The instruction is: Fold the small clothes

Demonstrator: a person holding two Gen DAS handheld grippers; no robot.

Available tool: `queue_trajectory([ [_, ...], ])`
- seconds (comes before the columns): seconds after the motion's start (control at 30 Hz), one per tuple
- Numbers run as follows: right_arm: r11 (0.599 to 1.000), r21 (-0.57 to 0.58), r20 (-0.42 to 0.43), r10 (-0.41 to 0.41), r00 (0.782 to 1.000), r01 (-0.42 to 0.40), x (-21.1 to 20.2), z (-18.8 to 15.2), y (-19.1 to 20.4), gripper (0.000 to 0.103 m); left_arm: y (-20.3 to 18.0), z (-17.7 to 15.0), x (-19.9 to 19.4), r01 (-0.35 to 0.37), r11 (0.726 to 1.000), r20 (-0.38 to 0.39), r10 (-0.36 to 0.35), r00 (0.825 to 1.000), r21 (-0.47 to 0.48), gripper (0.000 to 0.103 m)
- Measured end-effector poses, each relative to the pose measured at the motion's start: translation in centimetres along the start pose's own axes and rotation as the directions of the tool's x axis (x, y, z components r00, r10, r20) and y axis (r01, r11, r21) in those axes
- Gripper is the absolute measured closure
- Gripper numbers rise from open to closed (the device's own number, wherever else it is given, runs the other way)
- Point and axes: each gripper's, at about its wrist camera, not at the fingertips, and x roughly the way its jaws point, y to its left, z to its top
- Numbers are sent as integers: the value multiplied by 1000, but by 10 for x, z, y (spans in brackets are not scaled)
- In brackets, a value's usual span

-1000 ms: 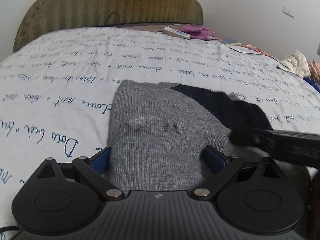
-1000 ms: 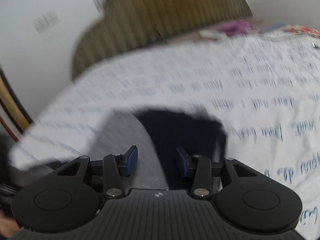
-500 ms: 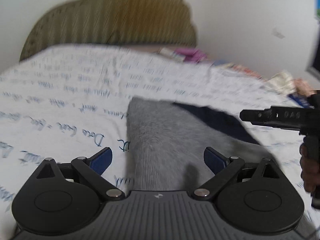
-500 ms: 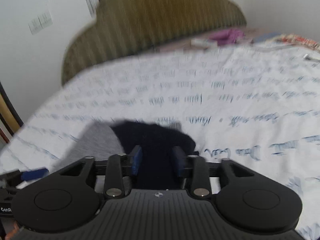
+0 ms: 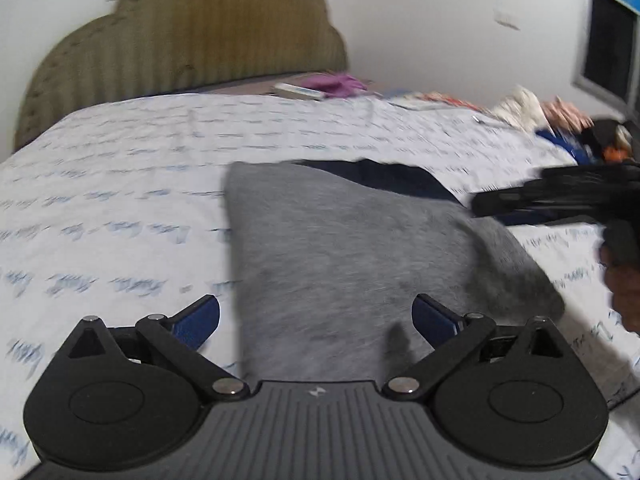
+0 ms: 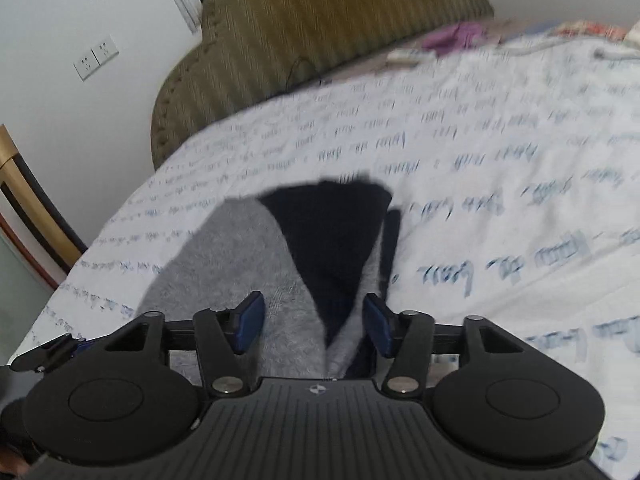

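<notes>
A small grey knit garment [image 5: 344, 264] with a dark navy part [image 5: 392, 178] lies folded on the white bed sheet [image 5: 120, 184]. My left gripper [image 5: 316, 320] is open, above the garment's near edge, empty. My right gripper [image 6: 313, 326] is open over the garment [image 6: 240, 264], its jaws straddling the seam between the grey and the navy part [image 6: 336, 232]. The right gripper also shows in the left wrist view [image 5: 560, 196] at the right, above the garment's right edge.
An olive padded headboard [image 5: 188, 36] stands at the far end of the bed. A remote and a purple cloth [image 5: 340, 82] lie near it. A pile of other clothes [image 5: 560, 120] sits at the far right of the bed. A wall socket [image 6: 96, 58] is on the left wall.
My right gripper has opened wider and moved over the garment. My left gripper has stayed open and drawn back slightly from the garment.
</notes>
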Motion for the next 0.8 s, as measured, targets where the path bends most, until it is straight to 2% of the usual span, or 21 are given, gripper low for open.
queue_trajectory([
  [0.07, 999, 36, 21, 27, 999, -28, -30, -9, -5, 42, 10, -4, -8, -10, 997, -17, 9, 1000, -75, 0],
  [0.13, 998, 53, -23, 39, 999, -37, -37, -21, -5, 59, 15, -8, -7, -3, 990, -39, -3, 999, -139, 0],
  [0.17, 999, 45, -72, 32, 997, -29, -33, -27, -4, 65, 14, -7, -3, -4, 989, -55, -4, 998, -145, 0],
  [0.27, 1000, -10, -175, 11, 984, -13, -16, -49, 1, 81, -1, -13, 17, -28, 996, -123, 18, 992, -80, 0],
  [0.33, 1000, -20, -172, 8, 985, -12, -14, -54, 0, 89, -7, -18, 23, -52, 999, -102, 51, 993, -3, 0],
  [0.4, 1000, 7, -173, 27, 985, -26, -16, -53, -10, 92, -3, -17, 23, -43, 999, -110, 44, 993, 10, 0],
  [0.47, 999, -4, -174, 31, 984, -32, -19, -56, -8, 91, 1, -17, 21, -40, 999, -115, 42, 993, 17, 0],
  [0.5, 999, -12, -171, 28, 985, -30, -20, -56, -7, 81, 2, -15, 19, -43, 999, -119, 44, 992, 13, 0],
  [0.57, 997, 51, -151, 56, 987, -49, -29, -50, -12, 71, 5, -9, 5, -61, 998, -115, 59, 992, -17, 1],
  [0.6, 995, 90, -119, 62, 991, -51, -37, -43, -17, 63, 6, -4, -5, -55, 998, -89, 51, 995, -35, 1],
  [0.7, 991, 118, -32, 65, 997, -61, -47, -26, -24, 62, -3, 9, -28, 2, 1000, 32, -1, 999, -13, 1],
  [0.73, 991, 125, 32, 54, 998, -57, -44, -2, -26, 62, -11, 12, -27, 14, 1000, 59, -15, 998, 25, 1],
  [0.8, 986, 141, 60, 82, 995, -90, -26, 23, -25, 62, -27, 12, -14, 24, 996, 54, -29, 998, 88, 1],
])
